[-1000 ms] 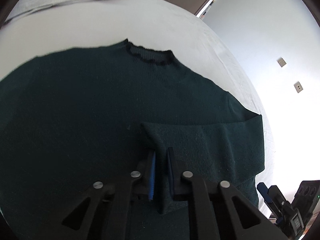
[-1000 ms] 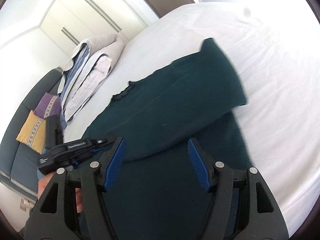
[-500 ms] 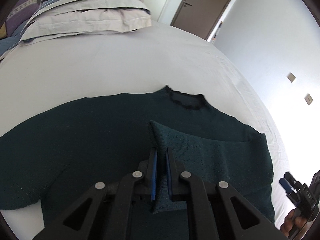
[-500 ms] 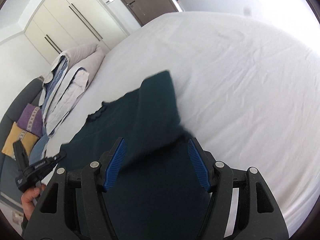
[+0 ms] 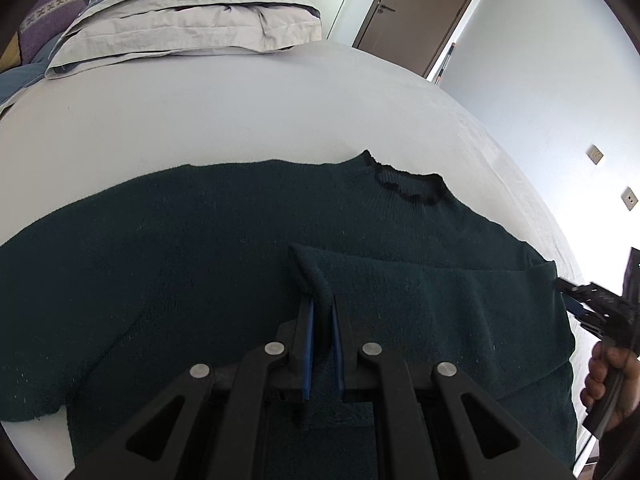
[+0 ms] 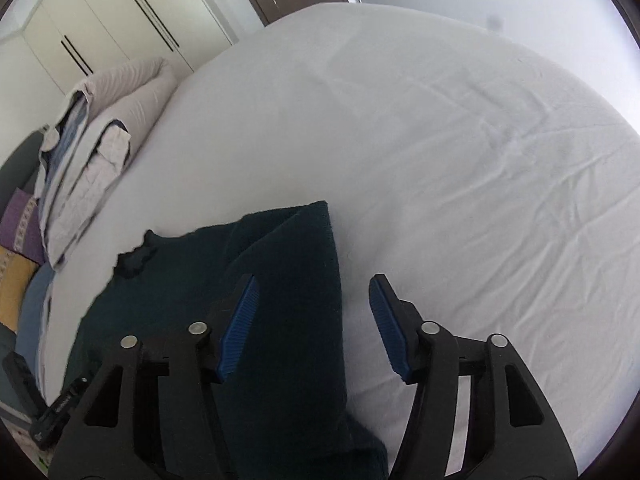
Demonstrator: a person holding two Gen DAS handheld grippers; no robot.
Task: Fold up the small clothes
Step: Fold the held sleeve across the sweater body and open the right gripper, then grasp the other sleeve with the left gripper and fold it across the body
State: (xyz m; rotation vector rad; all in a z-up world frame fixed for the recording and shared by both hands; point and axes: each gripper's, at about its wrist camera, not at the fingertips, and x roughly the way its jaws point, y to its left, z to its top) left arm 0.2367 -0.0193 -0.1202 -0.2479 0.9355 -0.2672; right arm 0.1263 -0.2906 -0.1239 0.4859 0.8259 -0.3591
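The sleeve cuff (image 5: 314,276) is pinched in the left tongs (image 5: 321,344), its length running rightward across the sweater (image 5: 180,240). The right tongs (image 6: 312,320) — closing, nothing gripped — straddle the folded edge (image 6: 332,280) on the bed (image 6: 460,160).

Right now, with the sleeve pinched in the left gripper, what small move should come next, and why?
Probably lower the left gripper a little and let go. It is shut on the sleeve, which already lies folded across the sweater. The right gripper is closing over the sweater's edge with nothing pressed between its pads, so it does not pin the fold.
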